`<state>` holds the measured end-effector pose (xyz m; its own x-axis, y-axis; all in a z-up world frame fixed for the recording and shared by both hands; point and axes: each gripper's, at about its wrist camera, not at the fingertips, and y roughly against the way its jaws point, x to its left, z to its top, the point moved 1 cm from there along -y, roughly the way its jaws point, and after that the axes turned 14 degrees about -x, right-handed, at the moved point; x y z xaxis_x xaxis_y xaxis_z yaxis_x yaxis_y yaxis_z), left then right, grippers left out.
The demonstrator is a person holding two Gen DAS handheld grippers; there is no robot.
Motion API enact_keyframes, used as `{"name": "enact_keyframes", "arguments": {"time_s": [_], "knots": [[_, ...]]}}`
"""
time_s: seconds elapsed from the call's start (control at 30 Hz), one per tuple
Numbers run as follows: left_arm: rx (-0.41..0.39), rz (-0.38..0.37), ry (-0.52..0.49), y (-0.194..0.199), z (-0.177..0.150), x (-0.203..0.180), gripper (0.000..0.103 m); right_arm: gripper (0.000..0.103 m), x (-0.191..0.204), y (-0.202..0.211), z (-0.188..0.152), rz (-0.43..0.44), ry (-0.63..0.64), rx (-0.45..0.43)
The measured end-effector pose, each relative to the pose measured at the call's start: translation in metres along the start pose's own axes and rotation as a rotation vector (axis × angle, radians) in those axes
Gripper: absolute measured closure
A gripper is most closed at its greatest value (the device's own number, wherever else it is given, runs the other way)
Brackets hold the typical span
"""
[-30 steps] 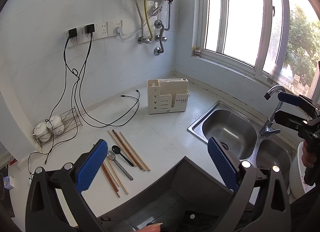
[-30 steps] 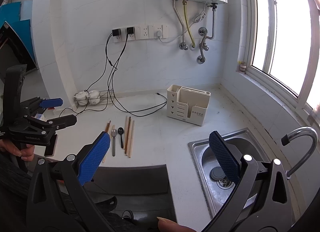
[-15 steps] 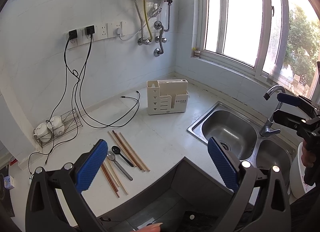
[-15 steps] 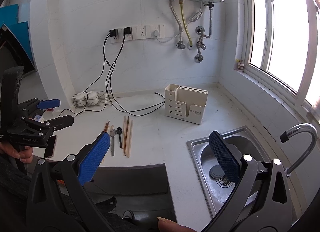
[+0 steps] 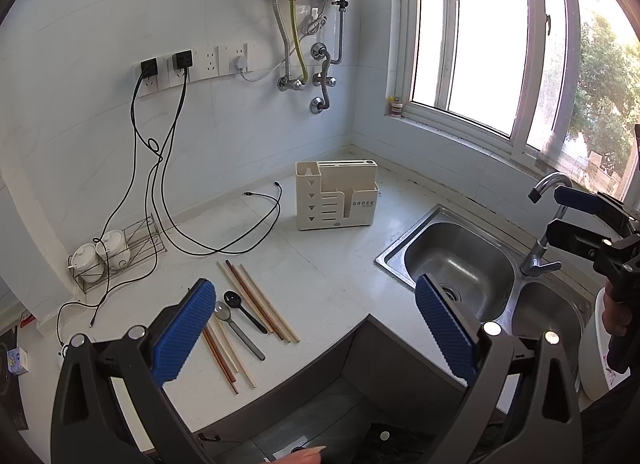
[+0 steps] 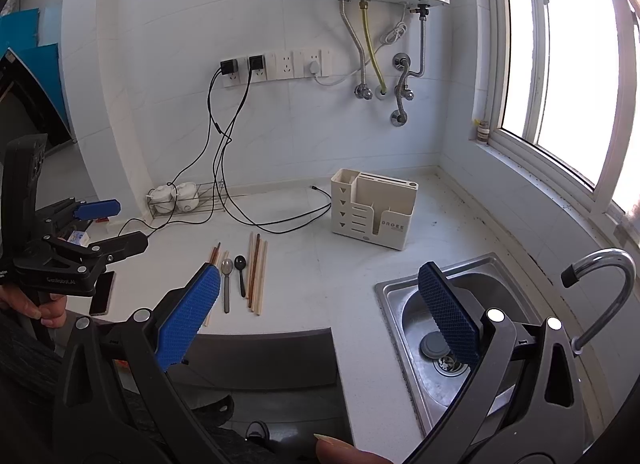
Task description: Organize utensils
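Several chopsticks (image 5: pixel 256 300) (image 6: pixel 258 268), a metal spoon (image 5: pixel 236 328) (image 6: pixel 227 280) and a black spoon (image 5: pixel 244 310) (image 6: pixel 241 272) lie side by side on the white counter near its front edge. A cream utensil holder (image 5: pixel 336 200) (image 6: pixel 376 210) stands upright farther back. My left gripper (image 5: pixel 316 328) (image 6: pixel 116 226) hovers open over the counter's front edge, just near of the utensils, holding nothing. Over by the sink, my right gripper (image 6: pixel 320 312) (image 5: pixel 556 213) is also open and empty. A few more chopsticks (image 5: pixel 222 352) (image 6: pixel 215 254) lie left of the spoons.
A double steel sink (image 5: pixel 460 264) with a curved faucet (image 6: pixel 600 296) lies right of the holder. Black cables (image 5: pixel 224 240) trail from wall sockets across the counter. A wire rack with white jars (image 5: pixel 100 256) stands at the back left. A phone (image 6: pixel 102 292) lies at the left edge.
Both grippers drifted only slightly and stayed open. Nothing on the counter moved.
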<state>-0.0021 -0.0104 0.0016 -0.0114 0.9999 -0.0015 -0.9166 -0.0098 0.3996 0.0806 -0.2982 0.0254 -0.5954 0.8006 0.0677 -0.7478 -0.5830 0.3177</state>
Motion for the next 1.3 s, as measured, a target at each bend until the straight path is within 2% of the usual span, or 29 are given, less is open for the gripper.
{"name": "enact_keyframes", "arguments": {"time_s": [1.3], "knots": [[-0.001,0.016,-0.004,-0.0083,0.0002,0.0002,0.005,0.008,-0.0009,-0.0063,0.0039,0.015,0.003,0.001]]}}
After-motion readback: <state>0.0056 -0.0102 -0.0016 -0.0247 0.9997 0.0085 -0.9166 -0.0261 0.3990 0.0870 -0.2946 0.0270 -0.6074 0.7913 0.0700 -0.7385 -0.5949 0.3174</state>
